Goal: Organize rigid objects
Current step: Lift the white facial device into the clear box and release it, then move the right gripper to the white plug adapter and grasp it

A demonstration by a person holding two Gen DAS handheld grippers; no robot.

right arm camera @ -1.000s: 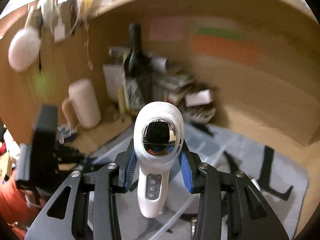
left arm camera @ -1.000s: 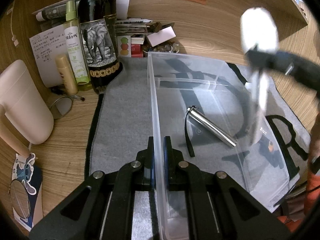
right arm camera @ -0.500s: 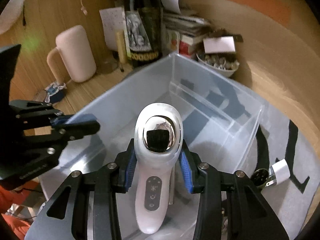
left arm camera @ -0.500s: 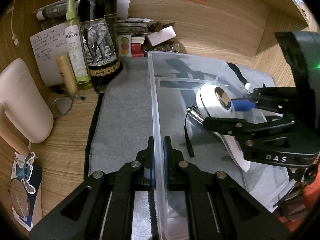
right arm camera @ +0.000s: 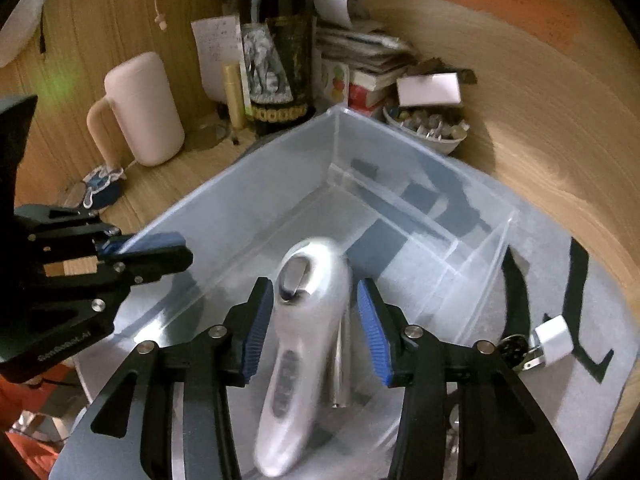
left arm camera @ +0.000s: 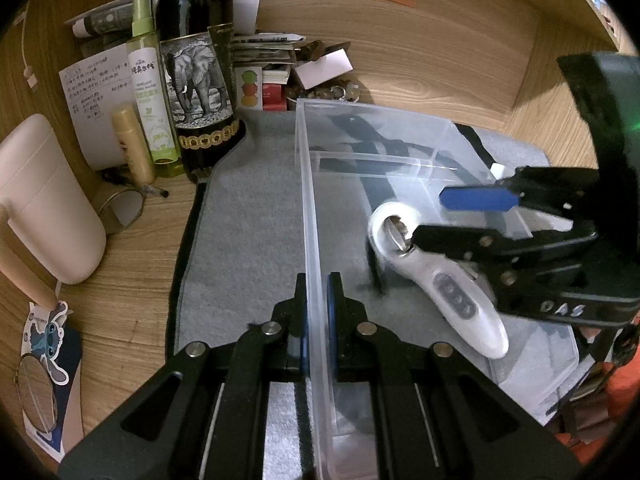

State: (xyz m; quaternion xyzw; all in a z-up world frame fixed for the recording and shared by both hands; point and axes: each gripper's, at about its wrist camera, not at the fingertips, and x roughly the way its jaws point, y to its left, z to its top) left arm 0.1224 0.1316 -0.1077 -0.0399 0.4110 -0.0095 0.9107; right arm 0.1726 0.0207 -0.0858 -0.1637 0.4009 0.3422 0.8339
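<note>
A clear plastic bin point(left arm camera: 400, 160) stands on a grey mat point(left arm camera: 248, 240). My left gripper point(left arm camera: 318, 292) is shut on the bin's near wall. My right gripper point(right arm camera: 316, 316) is open above the bin's inside; it also shows in the left wrist view point(left arm camera: 444, 216). A white handheld device point(right arm camera: 304, 344) with a metal head and buttons is blurred between the open fingers, apart from both pads; it also shows in the left wrist view point(left arm camera: 440, 280). A silver metal cylinder point(right arm camera: 340, 364) lies in the bin beside it.
A dark wine bottle point(left arm camera: 196, 60), a green spray bottle point(left arm camera: 150, 92), a small tube point(left arm camera: 132, 144), a pink jug point(left arm camera: 44, 200), papers and a bowl of small items point(right arm camera: 432, 128) crowd the desk's back. A white charger point(right arm camera: 554, 338) and a watch point(right arm camera: 516, 346) lie on the mat.
My right gripper came down into the bin with the white device, then opened. The device is now loose and blurred between the fingers. My left gripper has kept its hold on the bin wall.
</note>
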